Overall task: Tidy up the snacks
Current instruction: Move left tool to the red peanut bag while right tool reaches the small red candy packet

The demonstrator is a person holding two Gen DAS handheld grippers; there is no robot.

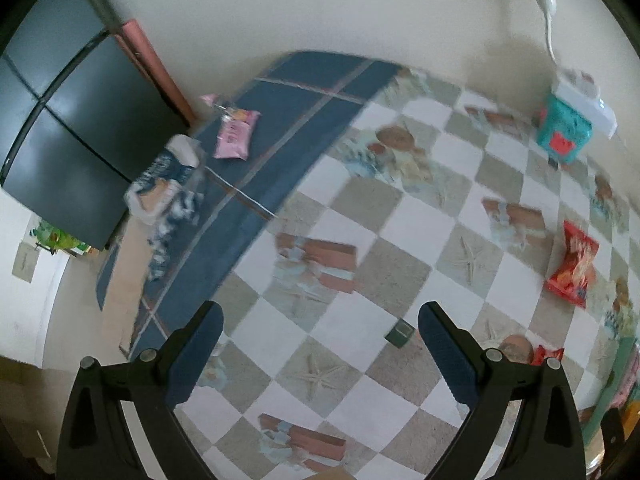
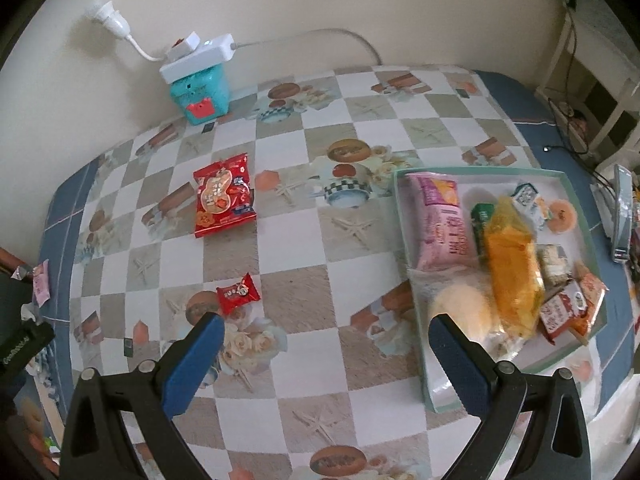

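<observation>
Large red snack packet (image 2: 224, 199) flat, long axis toward the wall (image 2: 280, 0).

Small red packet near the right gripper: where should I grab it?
The small red packet lies flat and tilted on the tablecloth. Probably come from above with the open right gripper, turn to match the tilt, and pinch across its narrow middle, not the crimped ends.

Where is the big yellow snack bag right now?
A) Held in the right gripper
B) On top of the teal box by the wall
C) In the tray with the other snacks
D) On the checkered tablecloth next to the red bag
C, because the yellow snack bag lies inside the tray among other packets, while both grippers are open and empty.
</observation>
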